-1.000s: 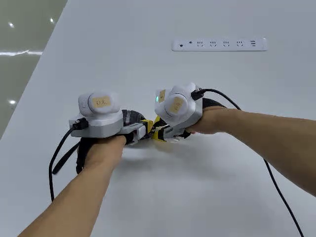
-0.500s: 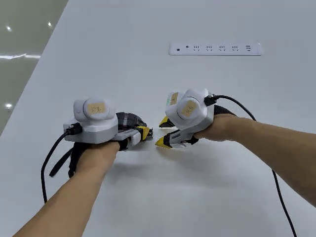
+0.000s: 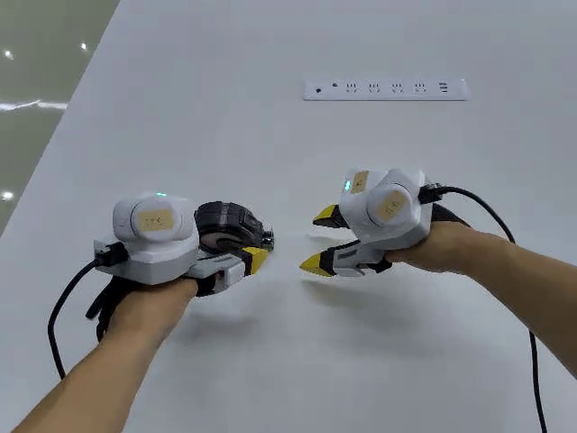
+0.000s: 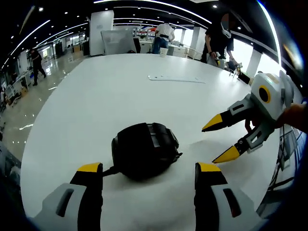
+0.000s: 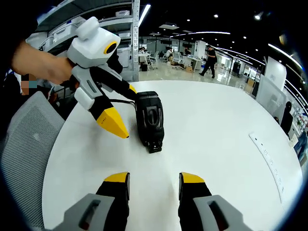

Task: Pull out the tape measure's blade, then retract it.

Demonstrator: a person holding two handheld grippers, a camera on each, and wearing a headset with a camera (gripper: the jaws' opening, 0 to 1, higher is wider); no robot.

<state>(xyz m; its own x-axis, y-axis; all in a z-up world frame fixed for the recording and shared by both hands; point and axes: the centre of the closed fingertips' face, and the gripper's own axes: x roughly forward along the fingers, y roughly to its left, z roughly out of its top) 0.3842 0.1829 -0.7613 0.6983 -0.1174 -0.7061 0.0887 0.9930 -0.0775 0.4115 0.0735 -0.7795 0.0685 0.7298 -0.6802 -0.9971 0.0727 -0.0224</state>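
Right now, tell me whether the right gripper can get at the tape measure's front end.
Likely yes: the right gripper is open, and the front end of the tape measure faces it across bare table; the left gripper straddles the case's sides, not that end.

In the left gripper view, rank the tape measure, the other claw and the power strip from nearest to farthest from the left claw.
1. The tape measure, just ahead, between the open jaws of the left claw.
2. The right claw, off to the right, open.
3. The power strip, far across the white table.
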